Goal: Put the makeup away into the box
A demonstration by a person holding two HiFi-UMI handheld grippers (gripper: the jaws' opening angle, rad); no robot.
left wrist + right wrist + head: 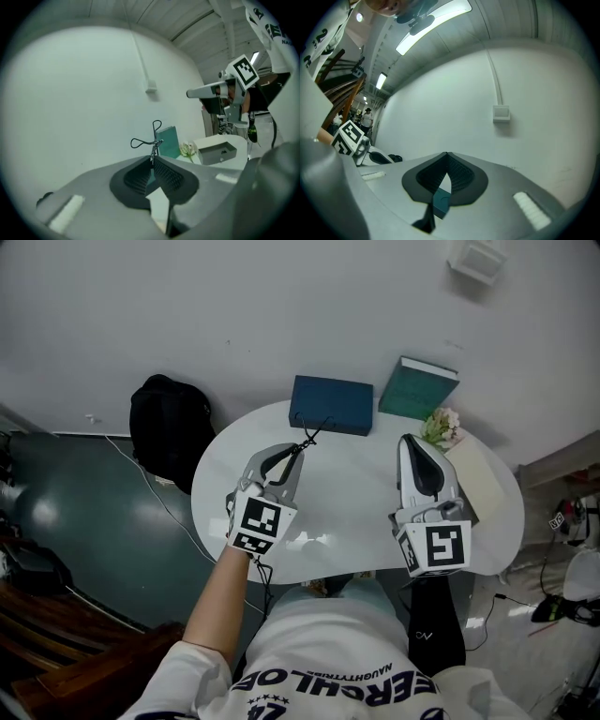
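**Head view**
- Left hand-held gripper (300,450): clamped on eyelash curler (307,439), held above white worktop (356,521), just in front of dark blue box (330,404).
- Box lid: appears shut.
- Right hand-held gripper (410,440): right of box, jaws together, empty.

**Left gripper view**
- Curler: thin dark wire frame, two finger loops uppermost, lower end pinched at jaw tips.

**Right gripper view**
- Jaws meet at tips, nothing between them.

**Progress (judged)**
- Curler in grasp, not yet stowed.
- Remaining: open box, place curler inside.

Thin dark curler (152,139) — loops up, pinched in left gripper (152,160) — just before the blue box (331,404).
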